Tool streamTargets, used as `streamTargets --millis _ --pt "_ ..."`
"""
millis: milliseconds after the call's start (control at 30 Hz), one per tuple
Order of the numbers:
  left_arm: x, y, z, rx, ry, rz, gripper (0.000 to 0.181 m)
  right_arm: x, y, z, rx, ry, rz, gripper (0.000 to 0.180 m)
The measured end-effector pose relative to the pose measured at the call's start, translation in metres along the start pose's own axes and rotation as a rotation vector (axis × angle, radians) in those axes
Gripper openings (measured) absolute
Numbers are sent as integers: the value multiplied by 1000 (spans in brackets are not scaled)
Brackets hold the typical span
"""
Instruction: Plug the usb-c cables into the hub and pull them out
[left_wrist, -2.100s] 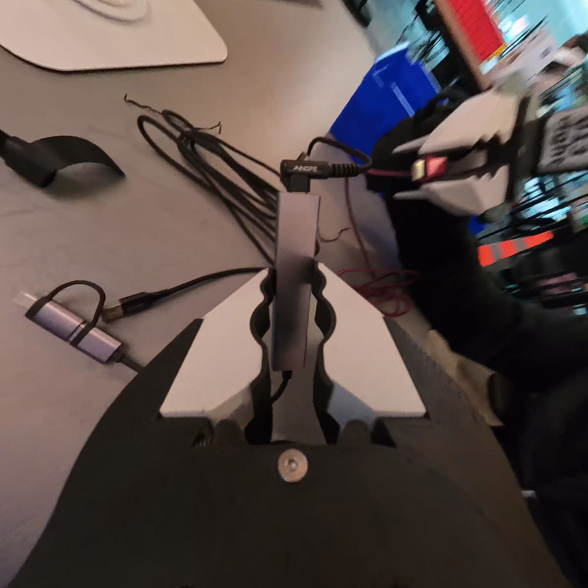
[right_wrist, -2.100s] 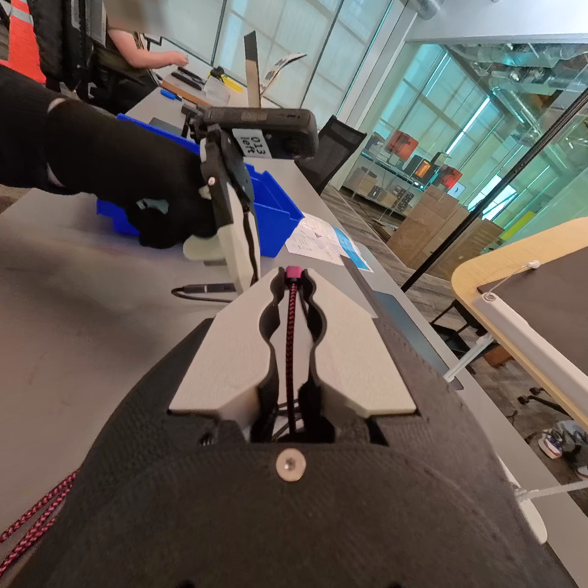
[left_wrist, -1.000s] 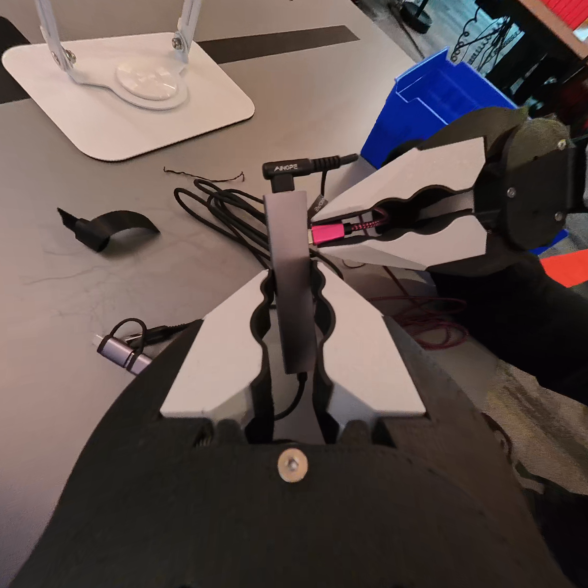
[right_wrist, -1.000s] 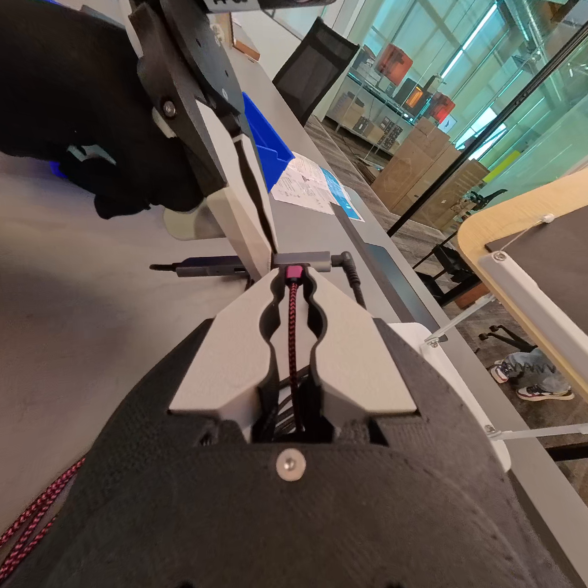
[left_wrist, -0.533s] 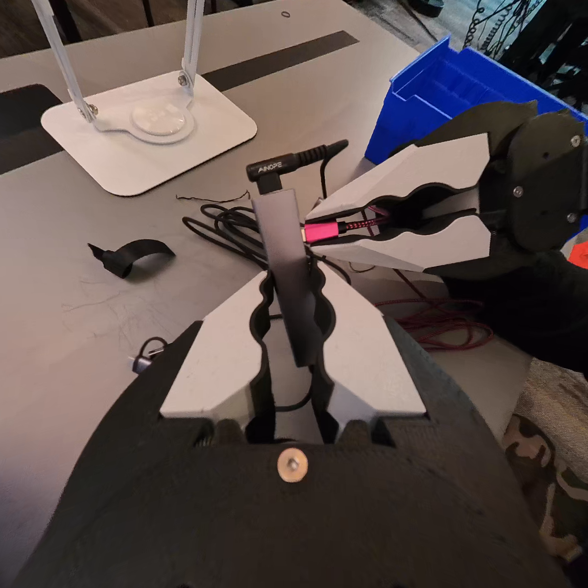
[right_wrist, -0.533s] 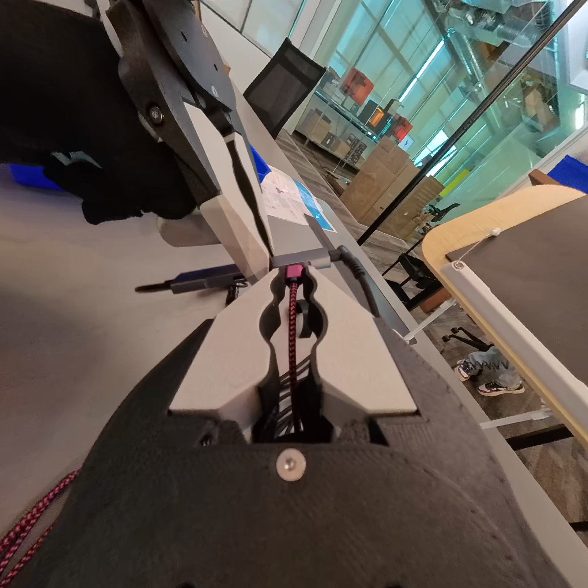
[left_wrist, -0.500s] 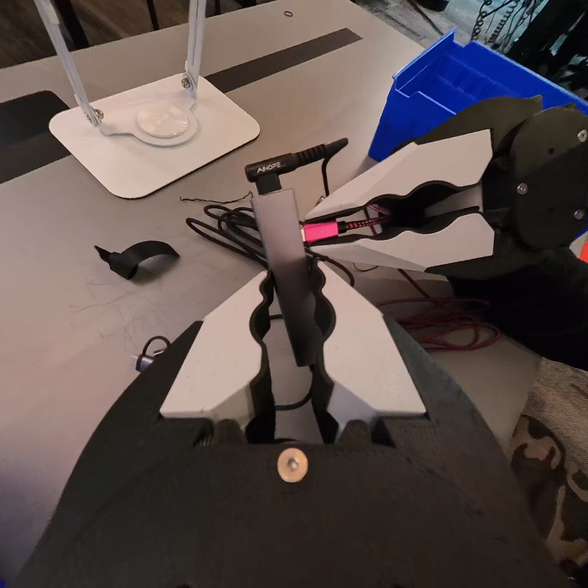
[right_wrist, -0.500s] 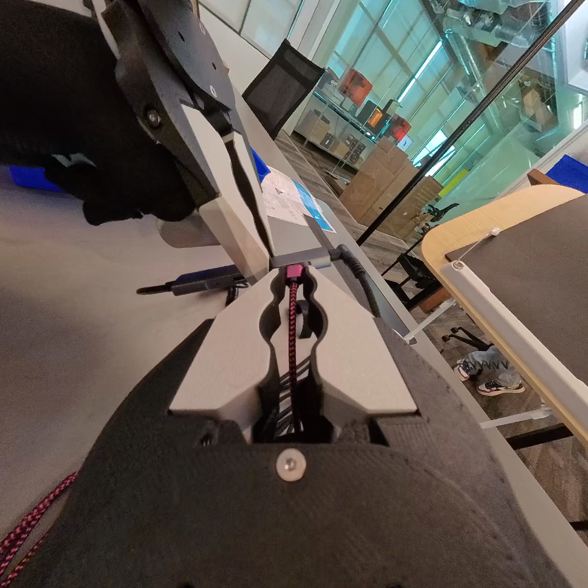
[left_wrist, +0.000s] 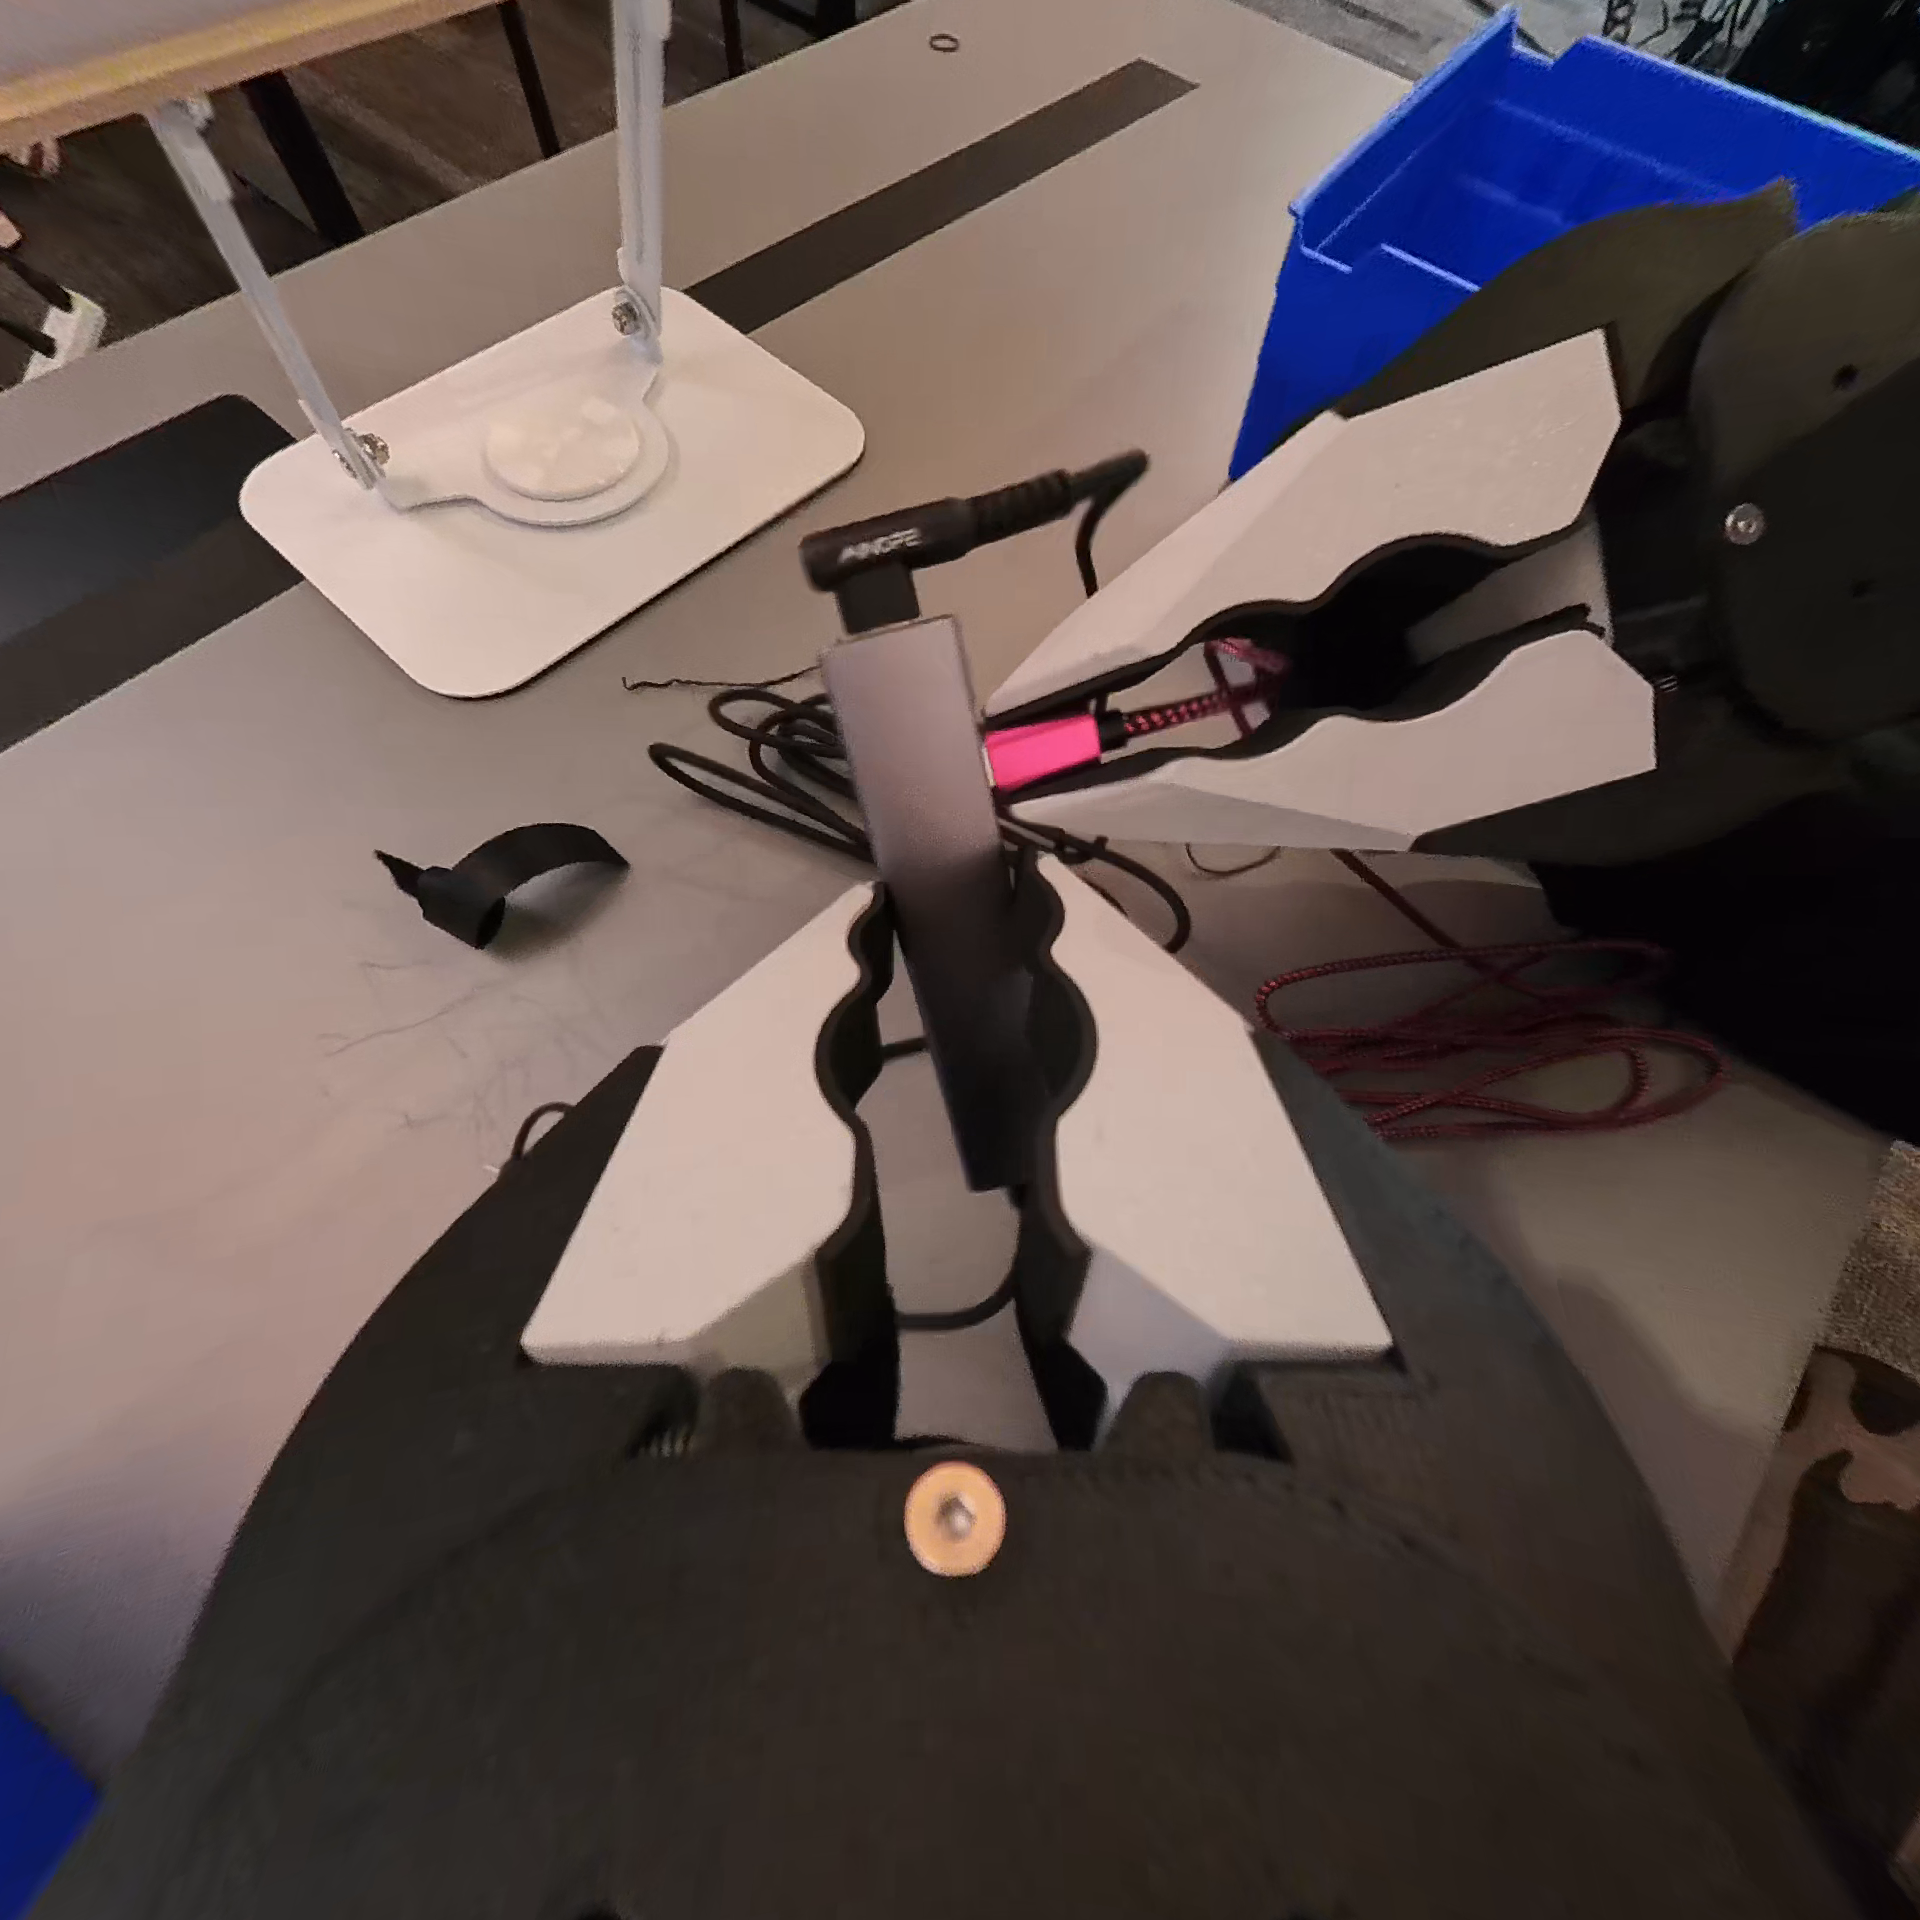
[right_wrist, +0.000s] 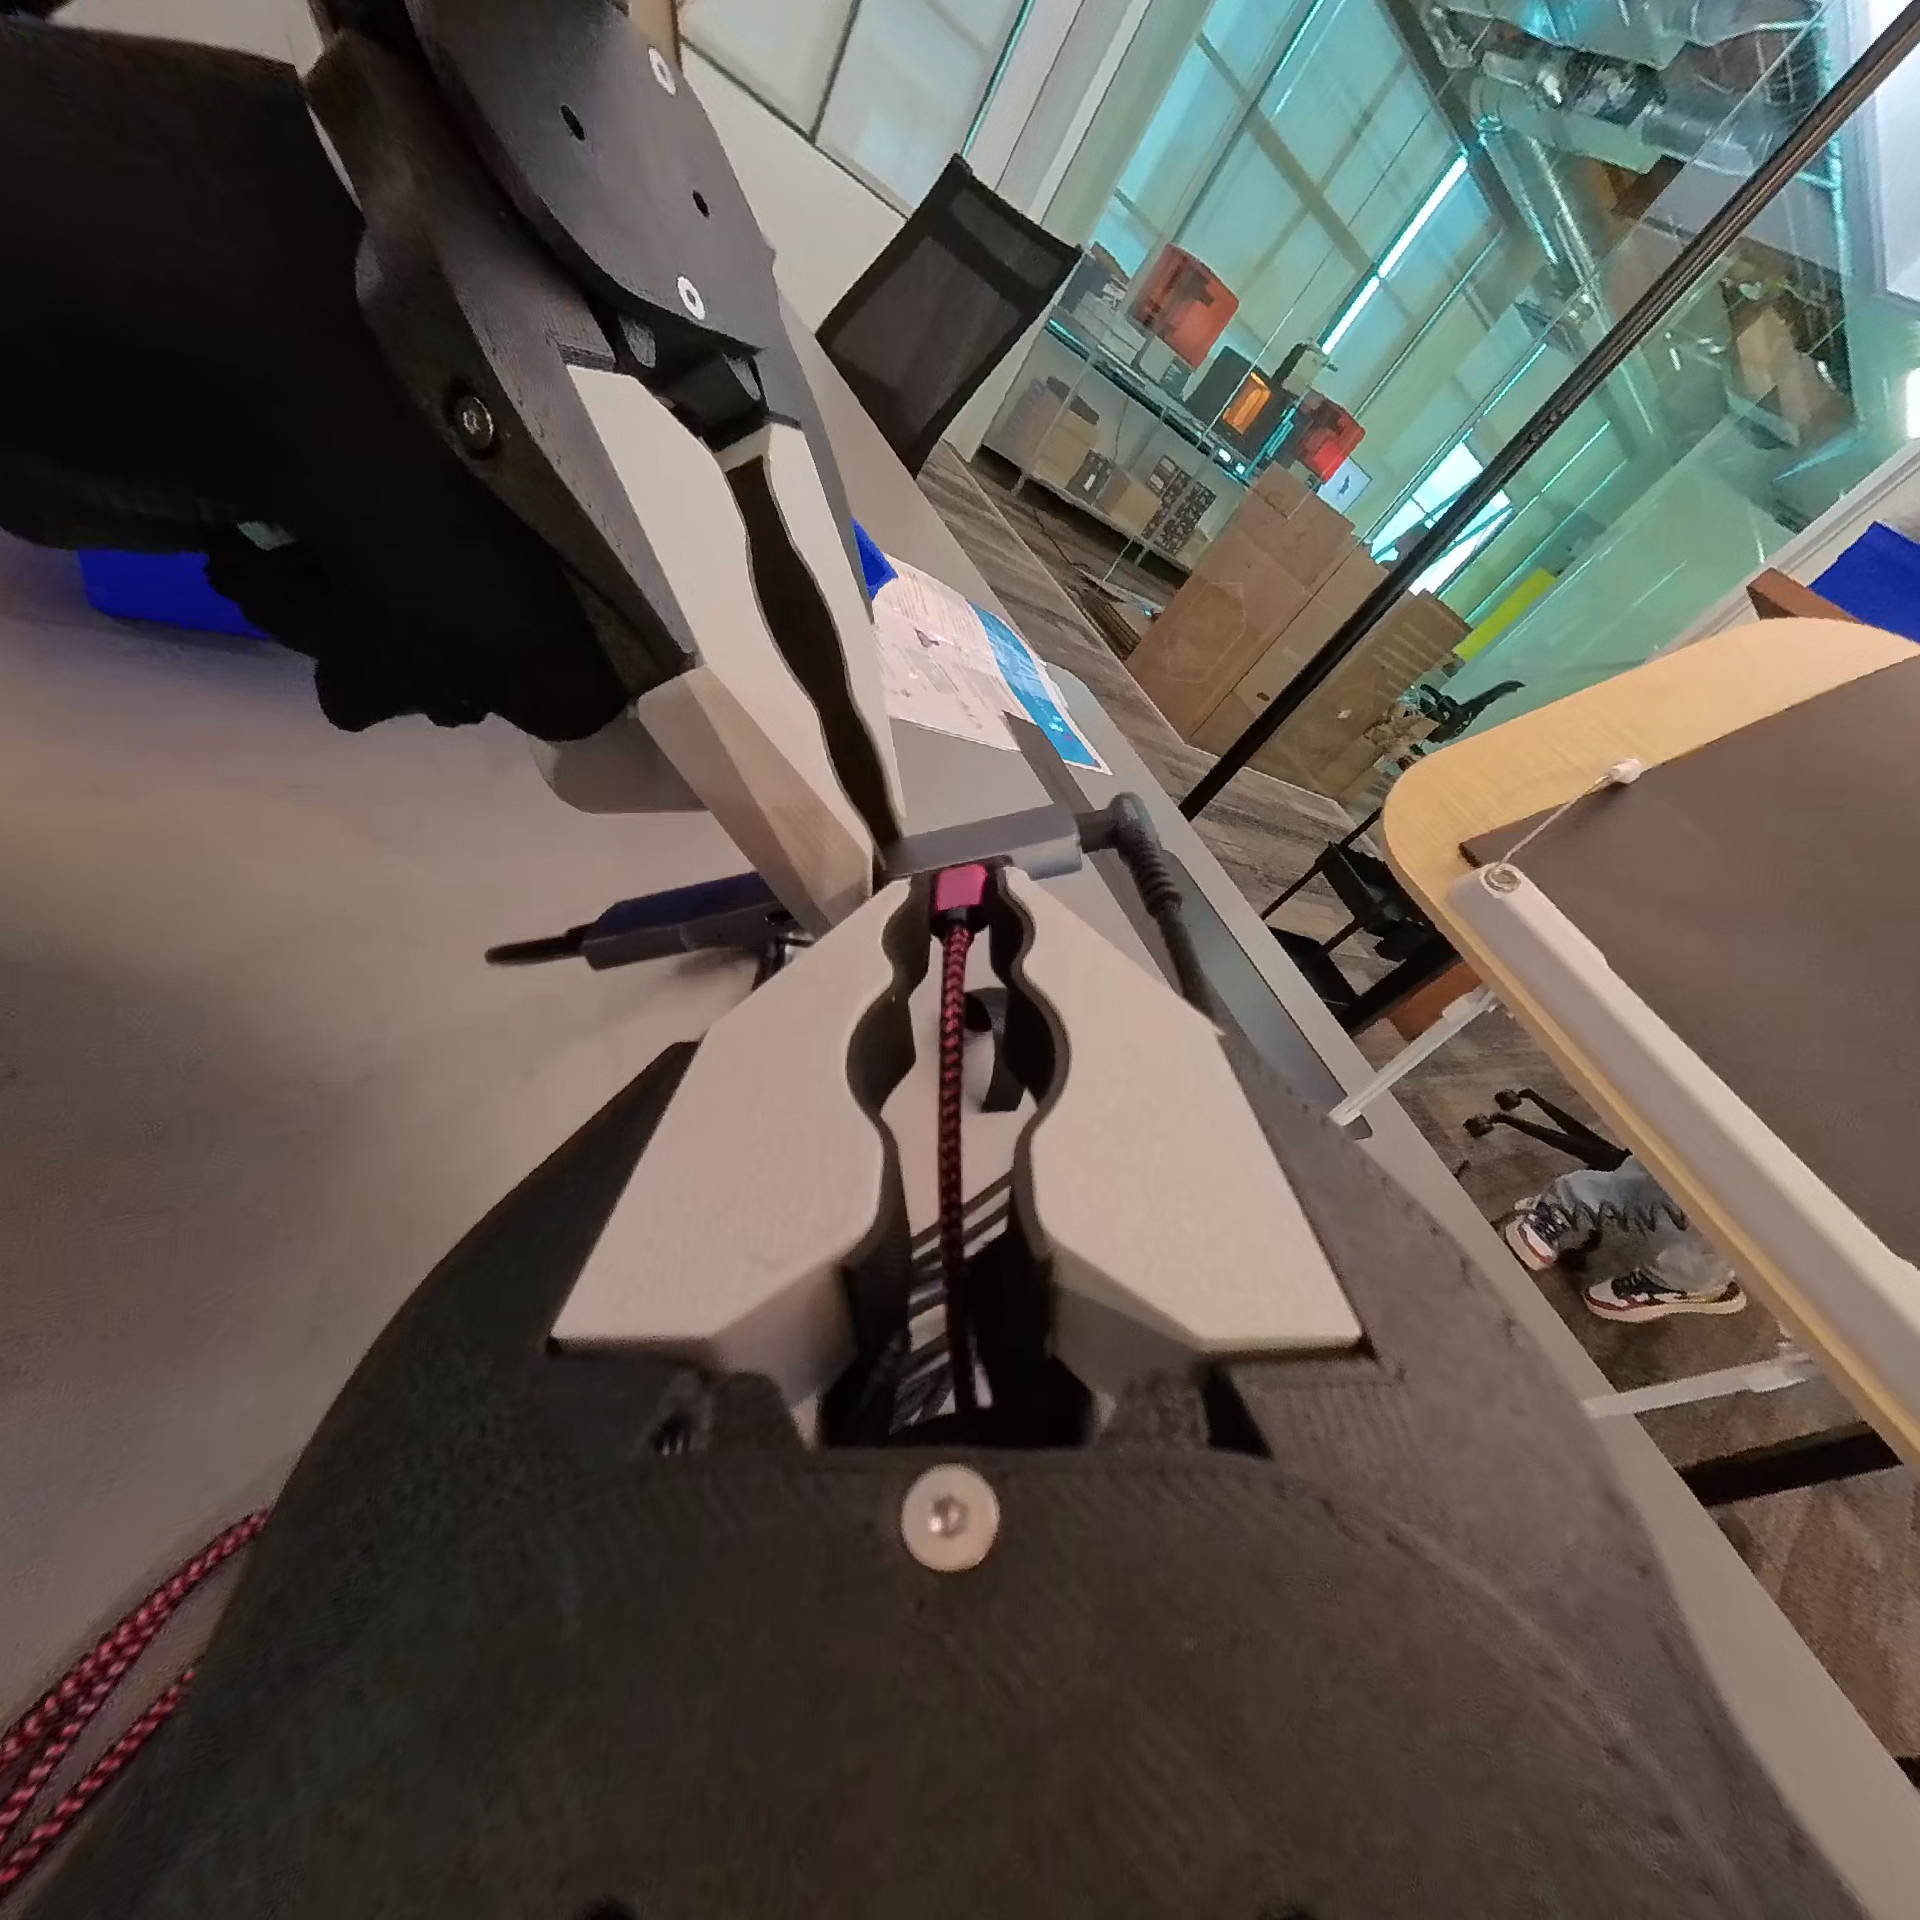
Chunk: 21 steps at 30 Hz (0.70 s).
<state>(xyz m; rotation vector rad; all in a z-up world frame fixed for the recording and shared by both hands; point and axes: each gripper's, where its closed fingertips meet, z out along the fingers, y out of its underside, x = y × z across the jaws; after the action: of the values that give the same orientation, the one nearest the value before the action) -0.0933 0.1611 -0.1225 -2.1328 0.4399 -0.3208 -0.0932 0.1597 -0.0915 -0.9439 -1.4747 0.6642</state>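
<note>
The grey table (left_wrist: 260, 1039) is carrying a white stand base (left_wrist: 551, 499), a blue bin (left_wrist: 1507, 208), a black strap (left_wrist: 509, 873) and loose coils of black cable (left_wrist: 769, 748) and red braided cable (left_wrist: 1486, 1039).

Above it, the hub (left_wrist: 925, 831) is being held lengthwise by the left gripper (left_wrist: 961, 914), whose fingers are pressed onto its long sides. It is a slim, rigid metal bar, judged light and fairly smooth, so its flat flanks are being treated as the sound place to grip, clear of the ports.

A black angled plug (left_wrist: 883, 561) is sitting in the hub's far end.

The pink plug (left_wrist: 1039, 753) is being pinched near its tip by the right gripper (right_wrist: 961, 894) and is meeting the hub's side. Whether it is fully seated cannot be told. The stiff plug shell, not the limp braid behind it, is judged the right place to hold it.
</note>
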Motion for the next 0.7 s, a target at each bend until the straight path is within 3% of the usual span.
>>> streamTargets --millis 33,167,300,367,467,600,700 --pt "-2 -2 -1 11 -5 -4 22 1 0 0 12 -8 17 9" --pt "-17 -1 -2 -8 -107 48 21 8 -8 -8 59 -21 44 14" --pt "-21 10 0 -56 -196 172 21 35 -17 -23 167 14 238 24" --pt "-18 15 3 -72 -209 224 21 40 -13 -24 201 -51 416 28" --pt "-11 20 6 -78 -228 331 21 27 9 -12 108 -210 606 41" --pt "-3 22 10 -79 -254 448 21 -9 19 -3 18 -424 738 38" --pt "-2 25 14 -93 -289 502 21 -29 18 -2 2 -534 740 17"
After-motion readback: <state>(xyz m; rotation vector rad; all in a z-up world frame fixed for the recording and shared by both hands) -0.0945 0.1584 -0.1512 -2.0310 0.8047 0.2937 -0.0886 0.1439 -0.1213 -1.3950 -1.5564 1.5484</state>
